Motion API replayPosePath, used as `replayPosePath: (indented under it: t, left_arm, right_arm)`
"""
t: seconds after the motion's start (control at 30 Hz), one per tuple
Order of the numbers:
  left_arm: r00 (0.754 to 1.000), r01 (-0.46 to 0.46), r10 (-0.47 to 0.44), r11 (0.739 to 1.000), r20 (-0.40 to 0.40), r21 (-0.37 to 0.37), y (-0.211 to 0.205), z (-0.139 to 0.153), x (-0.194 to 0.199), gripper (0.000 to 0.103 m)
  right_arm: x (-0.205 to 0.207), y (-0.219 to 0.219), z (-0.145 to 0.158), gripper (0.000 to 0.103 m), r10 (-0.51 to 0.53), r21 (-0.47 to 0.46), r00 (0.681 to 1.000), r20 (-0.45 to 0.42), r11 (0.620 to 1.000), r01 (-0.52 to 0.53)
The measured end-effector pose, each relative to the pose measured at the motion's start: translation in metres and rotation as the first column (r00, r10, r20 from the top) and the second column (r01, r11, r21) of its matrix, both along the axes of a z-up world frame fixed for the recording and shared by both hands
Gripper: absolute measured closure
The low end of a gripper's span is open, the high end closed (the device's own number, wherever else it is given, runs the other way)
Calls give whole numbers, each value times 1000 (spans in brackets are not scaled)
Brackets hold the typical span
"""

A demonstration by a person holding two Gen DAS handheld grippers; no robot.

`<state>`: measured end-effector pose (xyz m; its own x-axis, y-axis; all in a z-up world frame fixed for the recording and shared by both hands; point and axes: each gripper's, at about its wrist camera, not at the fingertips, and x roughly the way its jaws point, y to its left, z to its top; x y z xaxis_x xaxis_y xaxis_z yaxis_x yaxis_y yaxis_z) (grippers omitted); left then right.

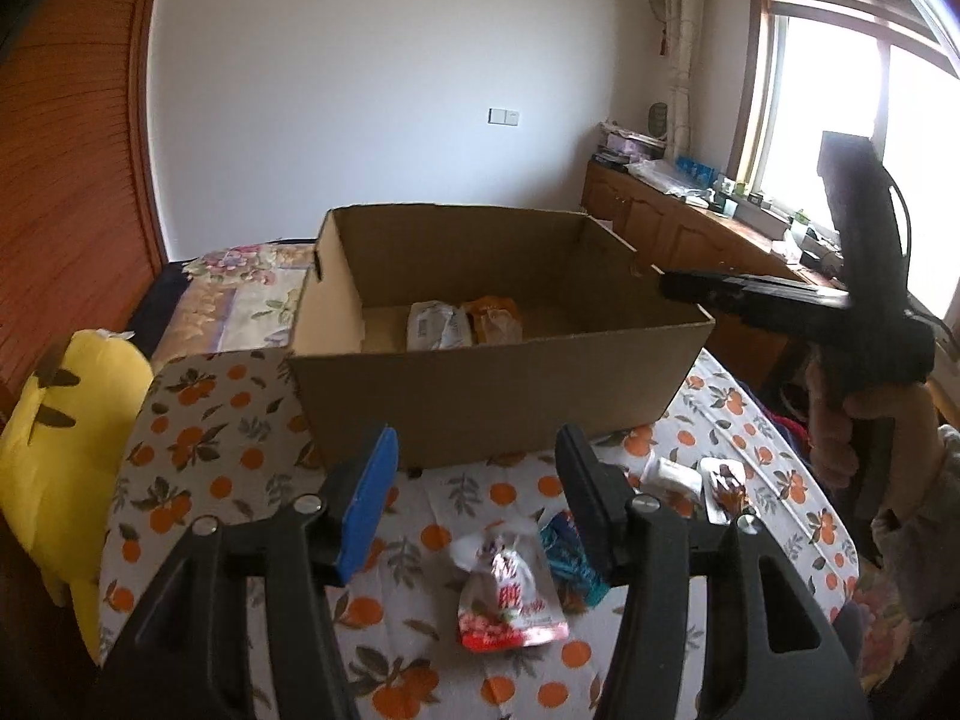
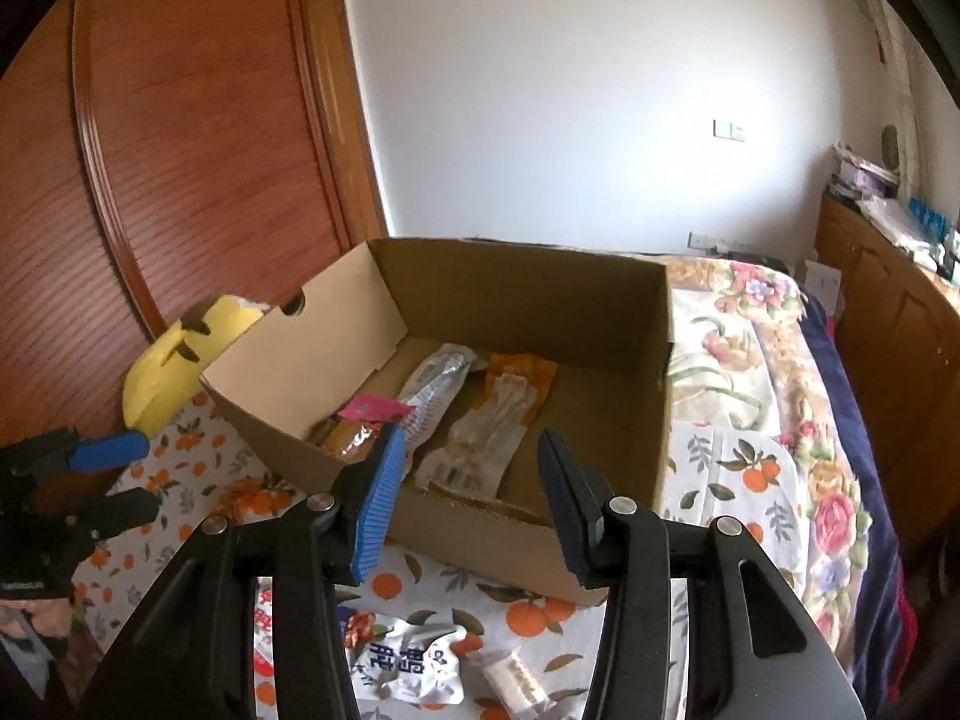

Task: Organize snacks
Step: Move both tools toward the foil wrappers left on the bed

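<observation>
An open cardboard box (image 1: 480, 396) stands on an orange-print cloth and also shows in the right wrist view (image 2: 288, 372). Inside lie a grey-white packet (image 2: 435, 390), an orange packet (image 2: 504, 414) and a pink-topped brown snack (image 2: 354, 432). My left gripper (image 1: 474, 498) is open and empty above a red-and-white snack packet (image 1: 510, 600) and a blue packet (image 1: 564, 558). My right gripper (image 2: 468, 504) is open and empty, over the box's near corner. A white packet with blue letters (image 2: 414, 660) and a small white packet (image 2: 510, 678) lie below it.
A yellow plush toy (image 1: 66, 450) lies left of the box. Small white wrapped snacks (image 1: 678, 474) lie on the cloth at right. A floral bedspread (image 2: 768, 360) lies behind, wooden cabinets (image 1: 660, 222) by the window, a wooden wardrobe (image 2: 180, 150) at left.
</observation>
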<state>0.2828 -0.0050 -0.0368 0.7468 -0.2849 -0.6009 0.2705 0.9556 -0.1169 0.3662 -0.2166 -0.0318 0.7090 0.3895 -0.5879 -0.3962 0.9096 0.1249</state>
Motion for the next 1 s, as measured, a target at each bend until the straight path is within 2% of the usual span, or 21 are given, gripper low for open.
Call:
replayPosePath:
  t: [0.17,0.4,0.53,0.67,0.87,1.0]
  left_arm:
    - [1000,-16,16,1000,-16,-4,8,-12,-16,48]
    - [999,-30,30,1000,-42,-8,7,-34,-24,47]
    - [997,-29,28,999,-68,-17,4,-45,-23,47]
    - [996,-18,17,1000,-86,-13,-1,-54,-23,47]
    - [993,-6,5,1000,-121,-9,-7,-70,-23,46]
    - [989,-1,1,1000,-146,4,-12,-81,-21,43]
  right_arm:
    - [-24,-33,4,56,-39,18,999,2,999,39]
    - [-74,-68,-6,50,-93,-48,996,6,994,93]
    - [-94,-75,-26,43,-117,-64,993,-24,991,115]
    - [-103,-76,-58,31,-145,-63,986,-86,988,140]
    - [-96,-70,-104,29,-171,-64,968,-182,985,161]
    - [-86,-67,-121,29,-188,-72,958,-216,982,176]
